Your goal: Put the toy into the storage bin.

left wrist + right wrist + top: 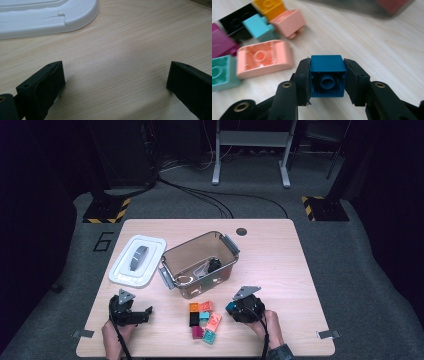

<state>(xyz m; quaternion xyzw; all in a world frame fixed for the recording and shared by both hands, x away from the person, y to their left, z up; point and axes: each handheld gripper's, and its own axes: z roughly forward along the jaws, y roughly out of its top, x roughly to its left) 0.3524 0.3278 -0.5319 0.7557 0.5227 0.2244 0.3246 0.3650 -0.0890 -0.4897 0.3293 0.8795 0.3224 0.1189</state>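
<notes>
My right gripper (pixel 327 77) is shut on a dark blue brick (pixel 327 75), its hollow underside facing the camera, held just above the table. In the high view that right gripper (pixel 234 308) sits right of a cluster of bricks (pixel 203 320): orange, black, teal, pink and magenta ones. Close by in the right gripper view lie a pink curved brick (pixel 263 58), a light blue brick (pixel 258 26) and a black brick (pixel 234 23). My left gripper (pixel 145 312) rests at the front left, open (pixel 115 77), with bare wood between its jaws.
A clear plastic bin (pixel 170 257) with grey latches stands at the table's middle, with dark and metal items inside. Its white lid (pixel 122 270) lies to the left, near my left gripper. A round grommet (pixel 241 231) is at the back.
</notes>
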